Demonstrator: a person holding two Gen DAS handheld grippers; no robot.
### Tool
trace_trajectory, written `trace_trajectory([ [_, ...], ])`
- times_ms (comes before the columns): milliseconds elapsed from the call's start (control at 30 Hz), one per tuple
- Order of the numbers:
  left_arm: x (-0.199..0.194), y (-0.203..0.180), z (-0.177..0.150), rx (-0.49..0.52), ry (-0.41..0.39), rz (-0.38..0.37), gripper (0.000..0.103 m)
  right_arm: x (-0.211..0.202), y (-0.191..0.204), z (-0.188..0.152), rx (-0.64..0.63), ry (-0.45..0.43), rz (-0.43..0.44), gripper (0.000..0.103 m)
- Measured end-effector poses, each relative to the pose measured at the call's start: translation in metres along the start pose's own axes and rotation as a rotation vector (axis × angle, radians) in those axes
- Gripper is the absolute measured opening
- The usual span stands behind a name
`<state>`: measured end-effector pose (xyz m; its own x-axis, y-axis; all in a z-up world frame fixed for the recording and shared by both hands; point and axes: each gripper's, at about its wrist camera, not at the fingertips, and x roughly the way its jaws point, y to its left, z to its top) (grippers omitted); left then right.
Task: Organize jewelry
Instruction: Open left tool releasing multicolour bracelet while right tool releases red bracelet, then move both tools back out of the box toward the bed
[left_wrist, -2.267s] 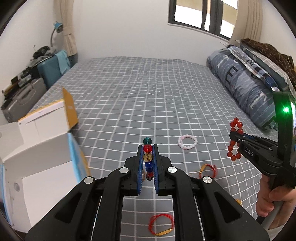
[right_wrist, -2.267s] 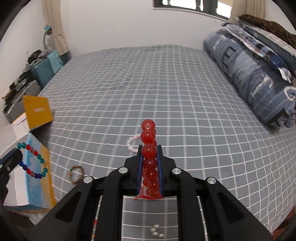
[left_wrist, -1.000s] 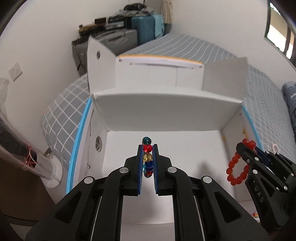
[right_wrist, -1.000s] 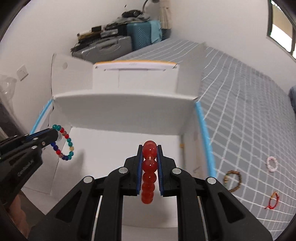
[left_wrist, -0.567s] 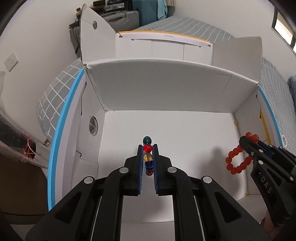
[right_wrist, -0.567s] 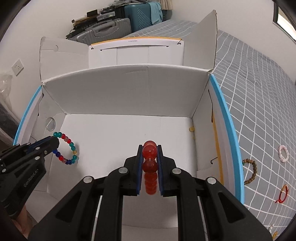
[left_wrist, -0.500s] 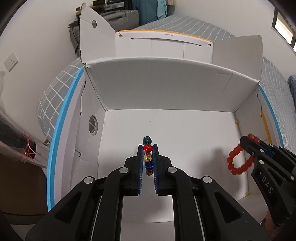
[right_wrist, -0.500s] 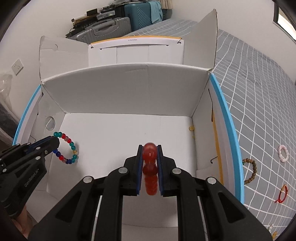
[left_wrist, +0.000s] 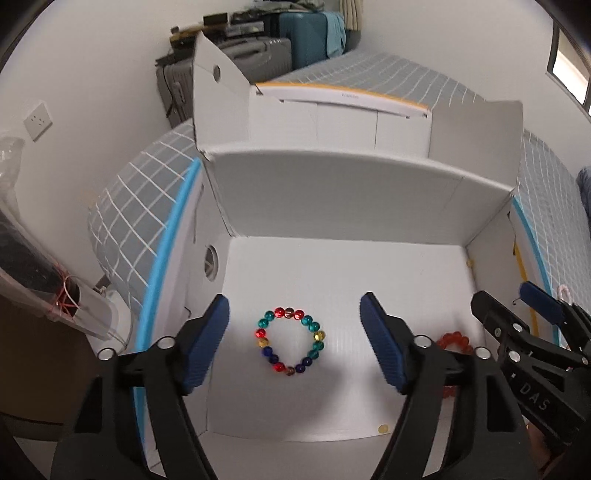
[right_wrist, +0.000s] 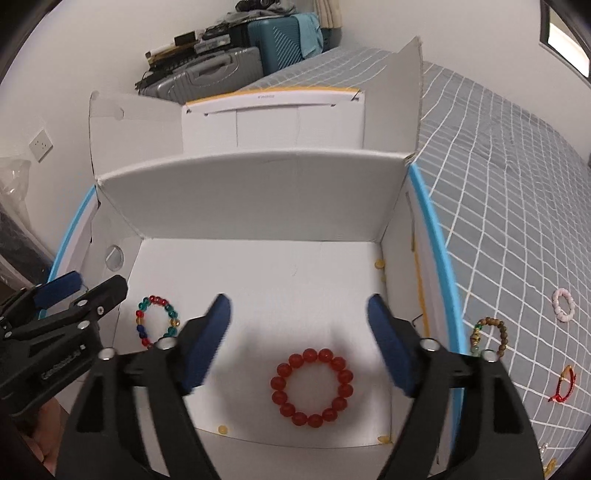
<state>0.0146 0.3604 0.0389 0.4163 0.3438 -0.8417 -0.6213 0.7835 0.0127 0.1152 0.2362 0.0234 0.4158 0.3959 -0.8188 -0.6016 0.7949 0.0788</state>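
Note:
A white cardboard box (left_wrist: 332, 206) (right_wrist: 258, 192) stands open on the bed. A multicoloured bead bracelet (left_wrist: 290, 341) (right_wrist: 158, 320) lies flat on its floor, below my left gripper (left_wrist: 293, 317), whose jaws are opening with nothing touching the pads. A red bead bracelet (right_wrist: 312, 382) (left_wrist: 452, 341) lies on the floor further right, under my right gripper (right_wrist: 299, 314), jaws also opening and free of it. Each gripper shows at the edge of the other's view: the right gripper (left_wrist: 517, 306), the left gripper (right_wrist: 96, 286).
On the grey checked bedspread (right_wrist: 517, 184) right of the box lie a brown bead bracelet (right_wrist: 489, 334), a pink one (right_wrist: 563, 304) and a red cord one (right_wrist: 565, 384). Suitcases (right_wrist: 229, 70) are stacked behind. A few loose yellow beads (right_wrist: 222, 429) sit in the box.
Both grippers went from shut on their bracelets to wide apart. The multicoloured and the red bracelet dropped onto the box floor.

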Motion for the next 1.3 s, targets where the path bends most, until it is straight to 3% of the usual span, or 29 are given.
trace_trajectory([
  [233,-0.004,0.002,0.002,-0.003,-0.025,0.016,0.09,-0.008,-0.006,0.003,0.018,-0.017,-0.015,0.093],
  [700,-0.033,-0.019,0.001,0.024,-0.072,-0.042,0.092,-0.056,-0.028,-0.004,0.026,-0.086,-0.068,0.095],
  [1000,-0.064,-0.062,0.001,0.079,-0.128,-0.107,0.095,-0.106,-0.073,-0.015,0.08,-0.15,-0.132,0.095],
  [1300,-0.083,-0.131,-0.01,0.163,-0.158,-0.176,0.097,-0.143,-0.142,-0.037,0.174,-0.177,-0.2,0.095],
])
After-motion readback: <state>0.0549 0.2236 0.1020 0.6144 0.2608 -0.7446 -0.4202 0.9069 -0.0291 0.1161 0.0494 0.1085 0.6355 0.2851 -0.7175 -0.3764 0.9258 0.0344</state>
